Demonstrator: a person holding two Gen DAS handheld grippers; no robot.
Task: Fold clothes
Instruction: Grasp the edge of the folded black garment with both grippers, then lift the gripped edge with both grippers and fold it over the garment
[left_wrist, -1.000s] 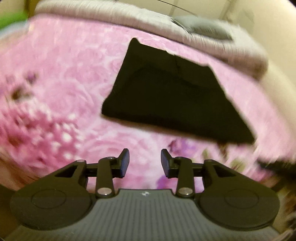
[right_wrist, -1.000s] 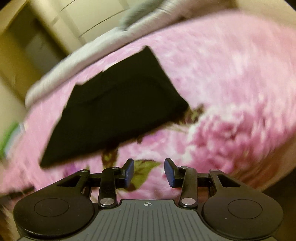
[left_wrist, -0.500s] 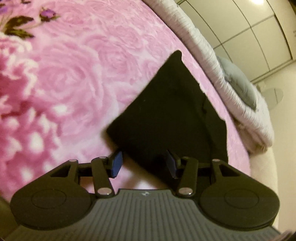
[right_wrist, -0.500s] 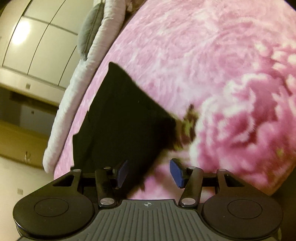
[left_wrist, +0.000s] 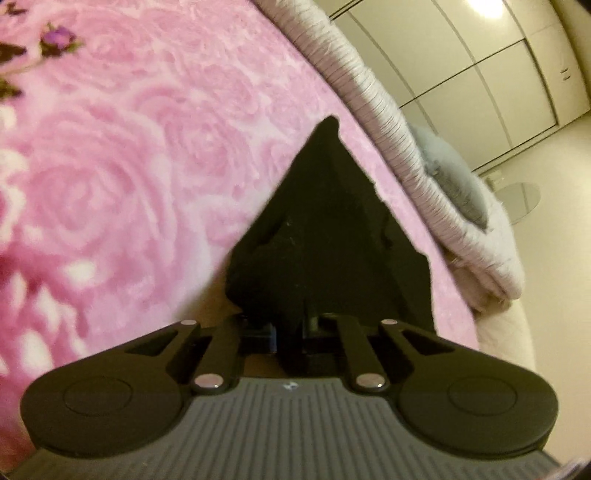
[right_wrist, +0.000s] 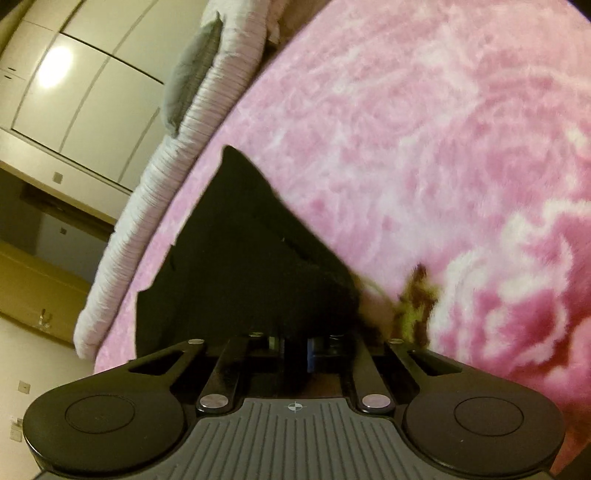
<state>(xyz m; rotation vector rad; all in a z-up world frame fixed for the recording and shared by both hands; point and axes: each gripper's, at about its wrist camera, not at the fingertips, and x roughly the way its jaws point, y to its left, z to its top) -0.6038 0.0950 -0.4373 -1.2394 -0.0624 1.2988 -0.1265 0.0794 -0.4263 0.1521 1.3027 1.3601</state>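
Garment: black garment (left_wrist: 325, 236) flat on pink rose blanket (left_wrist: 122, 177), stretching toward 12 o'clock from both grippers
Left gripper (left_wrist: 290, 328): clamped on its near corner
Right gripper (right_wrist: 295, 343): clamped on the other near corner

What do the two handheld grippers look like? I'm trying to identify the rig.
The left gripper and right gripper match: matte black linkage arms with silver pivot pins, two round black side housings, and a grey ribbed base bearing a small crosshair mark. A blue finger pad shows on the right one. No cables, hands or sleeves are visible.
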